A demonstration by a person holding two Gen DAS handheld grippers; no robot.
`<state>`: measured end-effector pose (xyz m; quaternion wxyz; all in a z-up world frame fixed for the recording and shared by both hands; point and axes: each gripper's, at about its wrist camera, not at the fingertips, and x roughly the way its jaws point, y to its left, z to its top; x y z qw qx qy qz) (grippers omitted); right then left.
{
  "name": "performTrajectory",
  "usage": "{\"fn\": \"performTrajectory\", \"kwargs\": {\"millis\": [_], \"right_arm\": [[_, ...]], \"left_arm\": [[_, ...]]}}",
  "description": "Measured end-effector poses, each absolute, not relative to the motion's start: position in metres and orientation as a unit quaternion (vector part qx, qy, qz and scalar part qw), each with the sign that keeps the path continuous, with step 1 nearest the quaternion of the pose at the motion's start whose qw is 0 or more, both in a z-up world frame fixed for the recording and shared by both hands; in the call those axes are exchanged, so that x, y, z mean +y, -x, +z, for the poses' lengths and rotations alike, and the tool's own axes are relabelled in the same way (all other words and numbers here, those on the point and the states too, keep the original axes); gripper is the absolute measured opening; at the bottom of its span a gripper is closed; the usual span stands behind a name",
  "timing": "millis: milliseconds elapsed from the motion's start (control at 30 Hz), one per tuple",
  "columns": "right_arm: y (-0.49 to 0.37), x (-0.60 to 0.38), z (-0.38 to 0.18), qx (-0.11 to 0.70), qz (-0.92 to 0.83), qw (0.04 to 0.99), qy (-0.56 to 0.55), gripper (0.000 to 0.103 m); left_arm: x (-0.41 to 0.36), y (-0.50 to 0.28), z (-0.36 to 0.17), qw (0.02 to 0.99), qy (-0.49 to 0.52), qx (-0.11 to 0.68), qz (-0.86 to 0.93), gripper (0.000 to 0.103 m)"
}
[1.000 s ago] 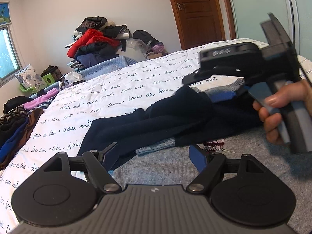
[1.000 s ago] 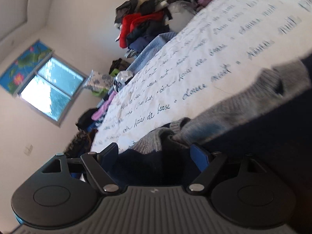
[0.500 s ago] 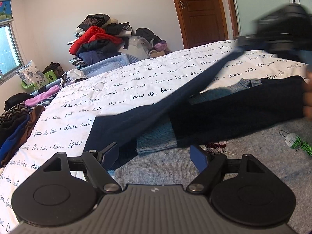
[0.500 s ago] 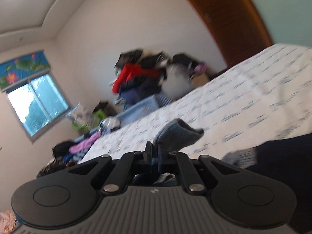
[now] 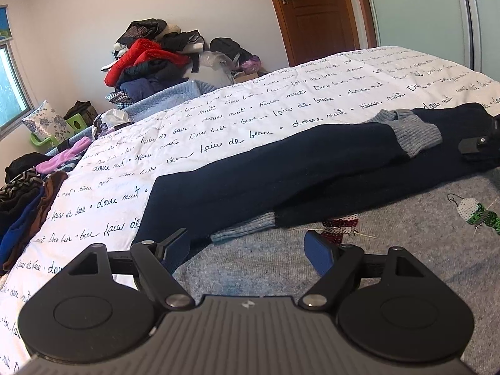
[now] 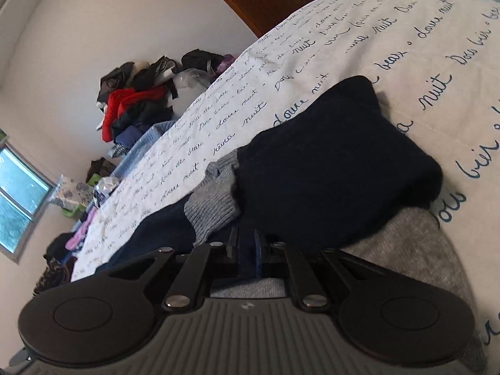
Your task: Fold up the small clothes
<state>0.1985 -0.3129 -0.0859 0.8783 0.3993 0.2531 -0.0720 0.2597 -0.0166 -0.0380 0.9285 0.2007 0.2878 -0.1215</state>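
Item: grey-and-navy sweater [image 5: 312, 168], flat on lettered bedspread [image 5: 218, 125] | Step: sleeve fold-in, judged | right gripper [image 6: 247, 250]: jaws just eased slightly, navy knit between them | left gripper [image 5: 247, 250]: wide apart, empty, over hem | Next: release sleeve, fold body.

The right gripper [image 6: 247, 250] has its jaws drawn nearly together, opening a touch after their recent closing, with dark navy cloth of the sweater [image 6: 328, 168] pinched between them. A navy sleeve with a grey ribbed cuff [image 6: 212, 206] lies folded across the sweater's grey body [image 6: 412, 237] on the bedspread [image 6: 422, 47], which is white with script lettering. A clothes pile [image 6: 134, 106] sits against the far wall, near a window [image 6: 15, 187].
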Motion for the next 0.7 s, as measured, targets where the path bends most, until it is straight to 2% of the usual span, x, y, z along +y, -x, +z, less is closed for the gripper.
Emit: {"fn": "performTrajectory", "kwargs": {"millis": [67,100,133,167,600,667,700], "right_arm": [[-0.203,-0.317,-0.087,0.247,-0.062,0.877,-0.407,0.022],[-0.207,-0.319,-0.087,0.243,-0.054,0.876,-0.413,0.041],[-0.212,-0.322,-0.087,0.238,-0.044,0.874,-0.420,0.055],[-0.219,-0.324,-0.088,0.232,-0.034,0.871,-0.432,0.075],[-0.247,-0.304,-0.102,0.196,-0.002,0.839,-0.507,0.076],[-0.260,-0.304,-0.101,0.182,-0.016,0.849,-0.495,0.073],[-0.266,-0.304,-0.101,0.181,-0.029,0.852,-0.491,0.066]], "left_arm": [[-0.016,-0.262,-0.037,0.928,-0.197,0.291,-0.121,0.080],[-0.016,-0.262,-0.037,0.929,-0.194,0.292,-0.121,0.080],[-0.016,-0.263,-0.036,0.929,-0.191,0.293,-0.122,0.080],[-0.016,-0.263,-0.035,0.929,-0.190,0.294,-0.123,0.080],[-0.022,-0.267,-0.037,0.928,-0.191,0.297,-0.120,0.080],[-0.023,-0.265,-0.036,0.928,-0.191,0.297,-0.120,0.080],[-0.023,-0.265,-0.036,0.928,-0.192,0.296,-0.119,0.080]]}}
